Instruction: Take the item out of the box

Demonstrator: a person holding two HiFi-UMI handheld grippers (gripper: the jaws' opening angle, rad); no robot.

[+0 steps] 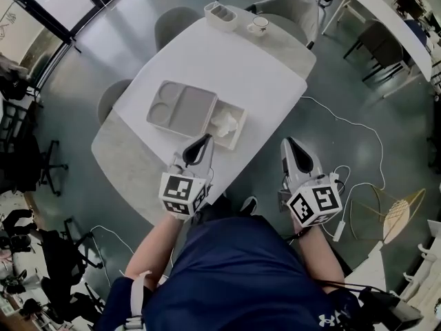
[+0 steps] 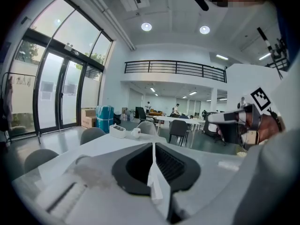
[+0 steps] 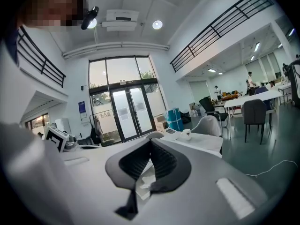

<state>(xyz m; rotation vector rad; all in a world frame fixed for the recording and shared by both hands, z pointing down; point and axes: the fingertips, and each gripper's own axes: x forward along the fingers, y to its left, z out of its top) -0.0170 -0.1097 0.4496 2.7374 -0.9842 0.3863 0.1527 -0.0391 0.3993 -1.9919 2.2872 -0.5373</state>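
Note:
On the white table lies a pale grey box, open, with a crumpled white item inside. Its compartmented lid rests beside it to the left and overlaps its edge. My left gripper hovers just short of the box's near corner. Its jaws meet at the tips and grip nothing that I can make out. My right gripper hangs off the table's right edge above the floor. Its jaws are also closed and empty.
At the table's far end stand a white holder and a cup on a saucer. Grey chairs ring the table. White cables trail over the floor on the right.

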